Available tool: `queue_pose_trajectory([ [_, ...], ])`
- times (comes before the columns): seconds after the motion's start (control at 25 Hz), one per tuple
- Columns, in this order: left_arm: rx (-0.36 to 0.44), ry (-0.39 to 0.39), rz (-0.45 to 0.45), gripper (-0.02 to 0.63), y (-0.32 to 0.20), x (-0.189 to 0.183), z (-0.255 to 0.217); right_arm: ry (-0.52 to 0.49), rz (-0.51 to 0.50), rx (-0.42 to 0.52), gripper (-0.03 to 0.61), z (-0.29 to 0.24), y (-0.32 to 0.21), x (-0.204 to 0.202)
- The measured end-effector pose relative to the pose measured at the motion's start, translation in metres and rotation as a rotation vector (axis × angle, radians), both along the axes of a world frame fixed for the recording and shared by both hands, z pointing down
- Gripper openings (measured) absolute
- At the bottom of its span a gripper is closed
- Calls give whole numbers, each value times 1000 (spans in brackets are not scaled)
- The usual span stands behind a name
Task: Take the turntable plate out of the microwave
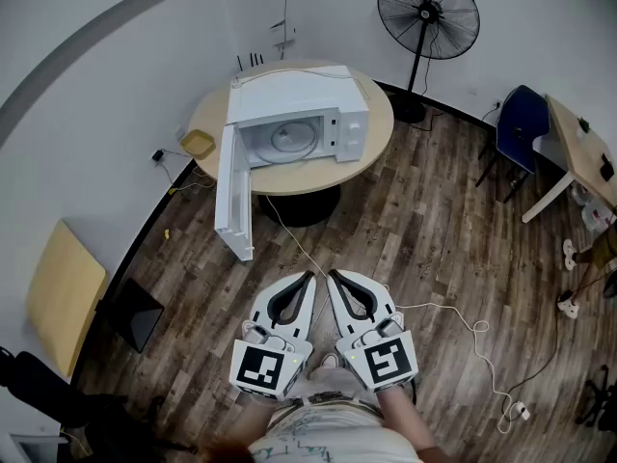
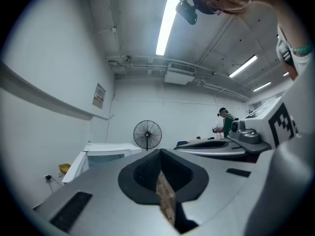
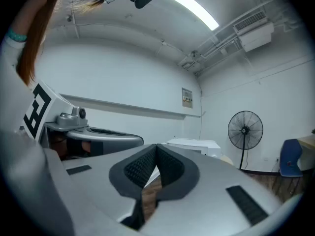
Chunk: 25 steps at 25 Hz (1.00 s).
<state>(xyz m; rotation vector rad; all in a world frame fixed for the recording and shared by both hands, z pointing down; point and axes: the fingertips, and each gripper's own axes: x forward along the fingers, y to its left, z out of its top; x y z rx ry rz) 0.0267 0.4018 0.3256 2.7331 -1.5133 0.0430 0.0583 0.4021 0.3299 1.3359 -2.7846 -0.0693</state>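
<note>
No lettering is legible; wall notice (image 2: pixel 100 95) too small.

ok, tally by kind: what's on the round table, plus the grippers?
microwave: 1
turntable plate: 1, inside the microwave
yellow container: 1
grippers: 2, left gripper and right gripper, both shut and empty
Total: 5

On the table (image 1: pixel 301 177) the microwave (image 1: pixel 299 95), turntable plate (image 1: pixel 289 139) inside, fan (image 1: pixel 428 13) behind at right.

Fan (image 1: pixel 428 13) at rear, blue chair (image 1: pixel 521 123) at rt (white cable (image 1: pixel 517 410) on wood floor (image 1: pixel 415 230)).
</note>
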Motion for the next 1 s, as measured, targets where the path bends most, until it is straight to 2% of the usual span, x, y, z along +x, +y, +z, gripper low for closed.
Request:
queue_pose_trajectory([
  [0.16,-6,-23,-5,12,-2,7,6,-23,2,1,-9,2,-3,9],
  [0.6,-25,-23,-3,14,-19,14,12,-52,0,-21,-9,6,-25,17],
  [1.0,-48,5,5,14,-86,2,22,-41,26,-19,-9,12,-89,9],
])
